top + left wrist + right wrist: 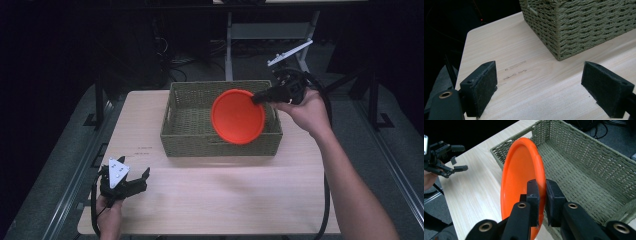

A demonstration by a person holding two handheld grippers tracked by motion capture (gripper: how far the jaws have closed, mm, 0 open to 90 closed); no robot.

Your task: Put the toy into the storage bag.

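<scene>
An orange plate (238, 116) hangs tilted on edge above the front part of the woven green basket (186, 137). My right gripper (259, 97) is shut on its rim from the right. In the right gripper view the plate (520, 172) stands upright between the black pads (533, 192), over the basket's near wall (499, 155). My left gripper (136, 179) rests low at the table's front left corner, open and holding nothing. In the left gripper view its two pads (482, 83) stand wide apart over bare wood, with the basket's corner (564, 37) ahead.
The light wooden table (210, 195) has bare room in front of the basket and to its left. Faint marks (515, 68) lie on the wood near the left gripper. Beyond the table stand a metal frame (230, 45) and cables on a dark floor.
</scene>
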